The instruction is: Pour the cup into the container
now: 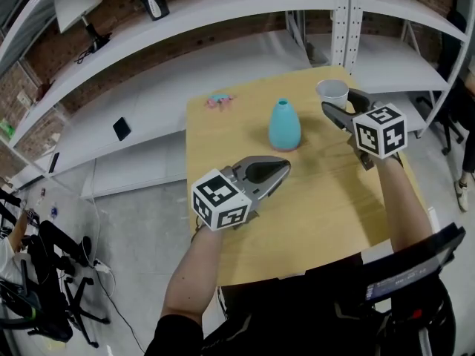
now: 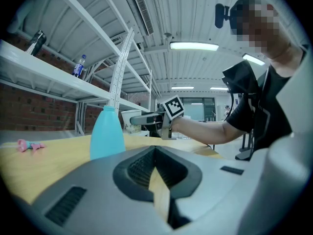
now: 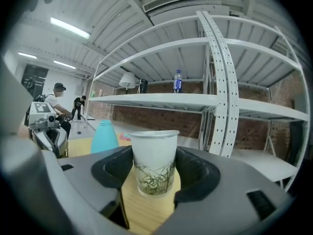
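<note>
A white paper cup (image 1: 332, 91) stands upright on the wooden table (image 1: 319, 206) at its far right. In the right gripper view, green strands show through the cup's (image 3: 155, 163) lower wall. My right gripper (image 1: 338, 99) is open, one jaw on each side of the cup. A light blue bottle-shaped container (image 1: 284, 124) stands left of the cup, with its narrow mouth up. My left gripper (image 1: 284, 167) hovers just in front of the container, shut and empty. From the left gripper view the container (image 2: 107, 133) is ahead on the left and the cup (image 2: 128, 119) is behind it.
A small pink object (image 1: 220, 101) lies at the table's far left corner. White shelving with an upright post (image 1: 349, 21) runs behind the table, with a black phone (image 1: 122, 129) on its low shelf. A person (image 3: 57, 99) stands far off.
</note>
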A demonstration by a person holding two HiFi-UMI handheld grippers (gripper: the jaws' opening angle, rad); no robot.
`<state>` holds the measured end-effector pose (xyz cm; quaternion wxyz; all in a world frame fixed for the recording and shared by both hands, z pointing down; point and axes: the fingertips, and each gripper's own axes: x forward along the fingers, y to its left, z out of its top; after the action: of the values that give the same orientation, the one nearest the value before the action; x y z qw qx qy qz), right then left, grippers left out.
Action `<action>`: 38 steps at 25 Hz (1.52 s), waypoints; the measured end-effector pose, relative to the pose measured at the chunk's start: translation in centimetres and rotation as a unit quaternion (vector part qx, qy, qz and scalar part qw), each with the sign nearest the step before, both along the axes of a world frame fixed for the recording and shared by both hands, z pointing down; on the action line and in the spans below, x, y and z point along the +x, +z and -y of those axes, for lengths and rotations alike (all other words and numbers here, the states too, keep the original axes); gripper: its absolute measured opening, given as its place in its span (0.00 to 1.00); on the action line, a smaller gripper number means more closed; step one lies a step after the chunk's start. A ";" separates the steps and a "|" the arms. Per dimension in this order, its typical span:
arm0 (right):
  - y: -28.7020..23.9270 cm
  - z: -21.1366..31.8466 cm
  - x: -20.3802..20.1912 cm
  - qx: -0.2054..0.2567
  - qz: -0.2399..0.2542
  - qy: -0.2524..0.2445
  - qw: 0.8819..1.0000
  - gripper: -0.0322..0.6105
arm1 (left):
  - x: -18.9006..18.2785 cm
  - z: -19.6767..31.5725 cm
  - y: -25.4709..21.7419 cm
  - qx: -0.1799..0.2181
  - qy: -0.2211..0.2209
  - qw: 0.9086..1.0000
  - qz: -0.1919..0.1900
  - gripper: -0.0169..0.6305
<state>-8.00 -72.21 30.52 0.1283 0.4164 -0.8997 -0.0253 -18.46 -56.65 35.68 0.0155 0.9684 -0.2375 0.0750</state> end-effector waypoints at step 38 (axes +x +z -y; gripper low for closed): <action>4.9 -2.2 3.0 -0.065 0.040 0.022 0.997 0.50 | -0.3 0.4 0.1 0.000 -0.021 1.000 0.000 0.03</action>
<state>-5.02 -70.05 35.39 0.1196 0.4275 -0.8945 0.0522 -18.80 -57.08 35.77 0.0174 0.9632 -0.2575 0.0749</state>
